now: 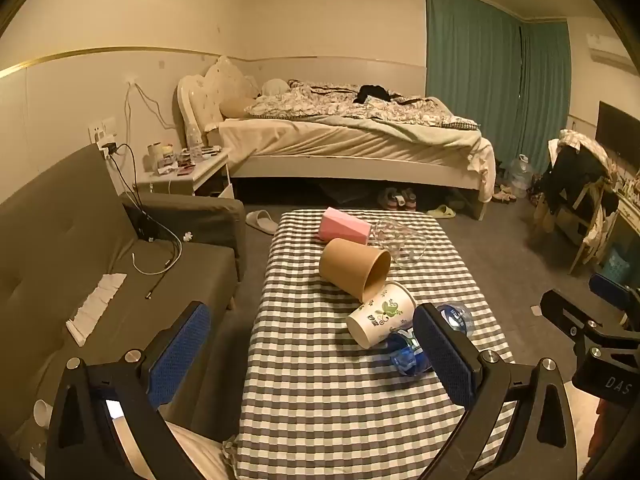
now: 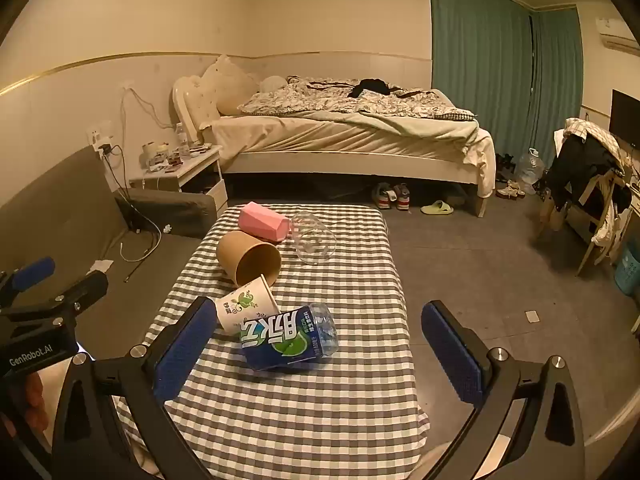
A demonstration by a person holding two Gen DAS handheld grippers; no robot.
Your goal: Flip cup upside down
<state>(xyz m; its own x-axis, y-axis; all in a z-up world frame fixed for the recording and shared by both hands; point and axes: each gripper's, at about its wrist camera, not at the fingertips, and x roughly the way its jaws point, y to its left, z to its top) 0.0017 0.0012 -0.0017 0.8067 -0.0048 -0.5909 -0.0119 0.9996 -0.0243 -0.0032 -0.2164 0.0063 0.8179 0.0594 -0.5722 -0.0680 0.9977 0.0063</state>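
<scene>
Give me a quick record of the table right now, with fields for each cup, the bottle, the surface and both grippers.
surface: grey-and-white checked tablecloth
pink faceted cup: on its side, far end
clear plastic cup: on its side, beside pink cup
brown paper cup: on its side, mouth toward camera
white paper cup with green leaf print: on its side
blue-labelled plastic bottle: lying down, nearest
left gripper: open, empty
right gripper: open, empty

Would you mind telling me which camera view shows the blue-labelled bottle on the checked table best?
The right wrist view: the blue-labelled bottle lies on its side in the open between the fingers, label fully visible. In the left wrist view, the left gripper's right finger covers its middle, leaving only both ends showing.
</scene>
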